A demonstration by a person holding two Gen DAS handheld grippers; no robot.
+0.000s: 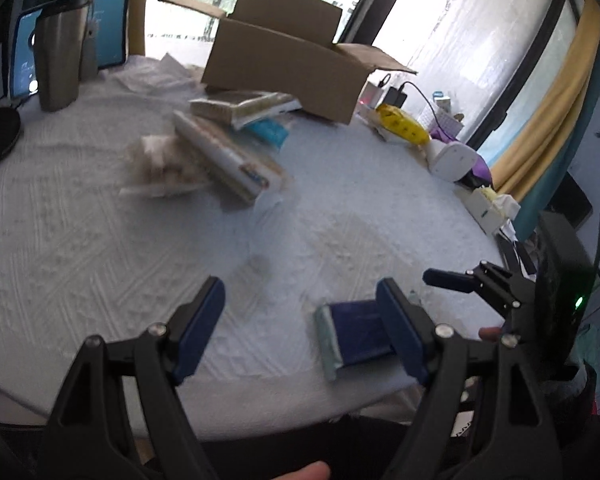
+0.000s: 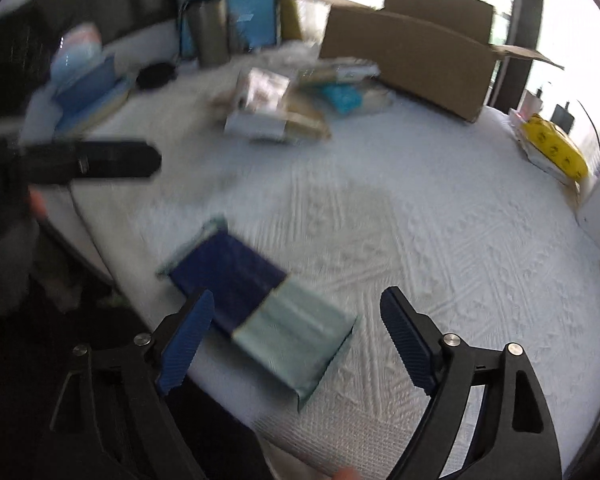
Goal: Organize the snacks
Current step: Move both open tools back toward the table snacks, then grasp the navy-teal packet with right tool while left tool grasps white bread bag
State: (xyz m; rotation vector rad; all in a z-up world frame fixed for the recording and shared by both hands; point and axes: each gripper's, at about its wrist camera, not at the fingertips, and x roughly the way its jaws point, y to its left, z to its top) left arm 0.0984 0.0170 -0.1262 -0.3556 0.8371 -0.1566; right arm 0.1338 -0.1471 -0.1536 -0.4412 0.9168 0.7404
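Observation:
A dark blue and pale green snack packet (image 1: pixel 354 336) lies flat near the table's front edge; it also shows in the right wrist view (image 2: pixel 260 304). My left gripper (image 1: pixel 304 328) is open and empty, with the packet by its right finger. My right gripper (image 2: pixel 300 340) is open over the packet's green end, not touching it. A pile of several snack packs (image 1: pixel 228 152) lies mid-table, also in the right wrist view (image 2: pixel 288 104). An open cardboard box (image 1: pixel 288 56) stands behind them, also in the right wrist view (image 2: pixel 412 56).
A round table with a white textured cloth (image 1: pixel 100 248). A steel tumbler (image 1: pixel 58 56) and tablets (image 1: pixel 108 30) stand at the back left. A yellow bag (image 1: pixel 402 124), white device (image 1: pixel 452 160) and cables sit at the right. Blue books (image 2: pixel 88 92) lie at the left.

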